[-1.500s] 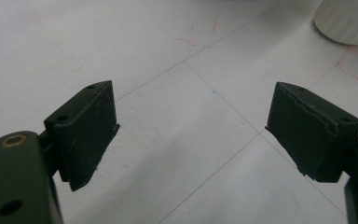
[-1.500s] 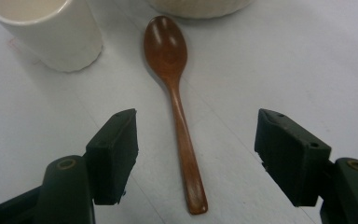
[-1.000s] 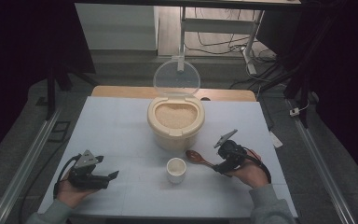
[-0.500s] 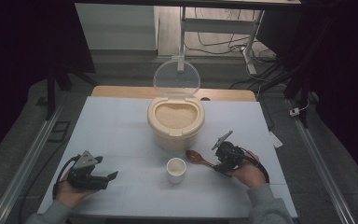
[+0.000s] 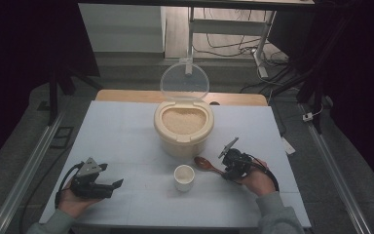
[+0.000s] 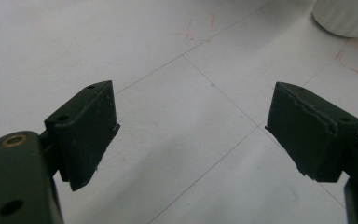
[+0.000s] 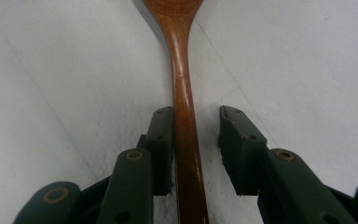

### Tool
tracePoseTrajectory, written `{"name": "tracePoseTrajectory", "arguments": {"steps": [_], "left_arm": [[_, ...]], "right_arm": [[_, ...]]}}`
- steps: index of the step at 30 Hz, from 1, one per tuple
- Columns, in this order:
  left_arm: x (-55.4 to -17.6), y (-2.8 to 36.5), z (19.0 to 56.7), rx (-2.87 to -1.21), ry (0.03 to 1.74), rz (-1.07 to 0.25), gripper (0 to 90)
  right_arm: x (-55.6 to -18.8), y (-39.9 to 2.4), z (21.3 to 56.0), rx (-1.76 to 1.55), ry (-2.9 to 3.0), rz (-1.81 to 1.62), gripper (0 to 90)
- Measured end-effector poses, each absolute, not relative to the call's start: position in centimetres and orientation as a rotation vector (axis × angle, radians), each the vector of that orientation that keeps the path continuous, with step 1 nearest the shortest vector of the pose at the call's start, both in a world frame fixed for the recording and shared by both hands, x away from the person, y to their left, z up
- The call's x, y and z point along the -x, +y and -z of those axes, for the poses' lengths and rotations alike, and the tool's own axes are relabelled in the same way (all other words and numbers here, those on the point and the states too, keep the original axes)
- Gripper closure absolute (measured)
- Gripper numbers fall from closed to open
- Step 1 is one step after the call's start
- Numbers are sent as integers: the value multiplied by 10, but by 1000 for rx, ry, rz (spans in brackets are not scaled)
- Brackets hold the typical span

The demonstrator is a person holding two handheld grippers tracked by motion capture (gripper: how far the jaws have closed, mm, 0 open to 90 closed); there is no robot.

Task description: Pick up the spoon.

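Right gripper (image 7: 196, 149) straddles a wooden spoon's (image 7: 182, 93) handle, jaws partly open with a gap on one side.
Left gripper (image 6: 191, 135) gapes, empty, over bare table (image 6: 205, 56); closing off-centre could roll the spoon sideways.

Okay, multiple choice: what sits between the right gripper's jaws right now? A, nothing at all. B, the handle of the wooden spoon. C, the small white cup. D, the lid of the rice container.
B: in the right gripper view the wooden spoon runs handle-first between the jaws of the right gripper, one jaw against it and a gap left at the other, so it is straddled, not clamped.
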State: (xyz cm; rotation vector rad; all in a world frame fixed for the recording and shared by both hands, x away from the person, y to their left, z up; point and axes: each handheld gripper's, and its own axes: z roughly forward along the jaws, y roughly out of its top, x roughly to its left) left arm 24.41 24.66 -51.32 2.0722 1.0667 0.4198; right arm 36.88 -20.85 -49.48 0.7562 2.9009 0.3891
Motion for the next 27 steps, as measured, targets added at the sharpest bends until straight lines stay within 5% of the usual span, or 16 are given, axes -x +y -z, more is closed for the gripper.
{"name": "tracePoseTrajectory", "arguments": {"steps": [5, 27], "left_arm": [[-244, 246, 514, -2078, 1069, -421, 157], [-244, 249, 515, -2069, 1080, -416, 161]], "right_arm": [[-366, -201, 494, -678, 2928, -336, 789], [-354, -224, 484, -613, 2901, -494, 799]]}}
